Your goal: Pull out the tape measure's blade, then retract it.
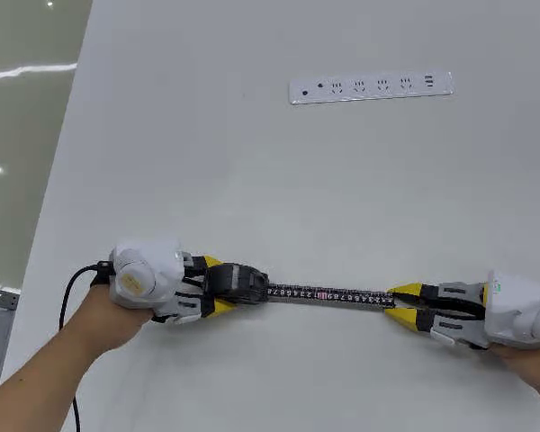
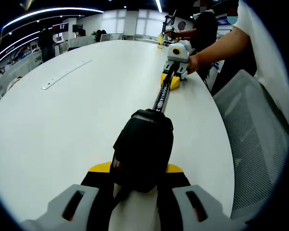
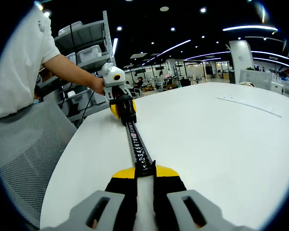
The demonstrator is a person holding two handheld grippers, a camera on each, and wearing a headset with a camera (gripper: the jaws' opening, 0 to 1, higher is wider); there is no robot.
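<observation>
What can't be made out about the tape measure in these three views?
The blade's end hook: hidden between the right gripper's fingers, in head and right gripper views.
Reading where the blade leaves the tape measure: too small in head view; blocked by its own body in left gripper view.
The power strip's socket details: too small, head view.
</observation>
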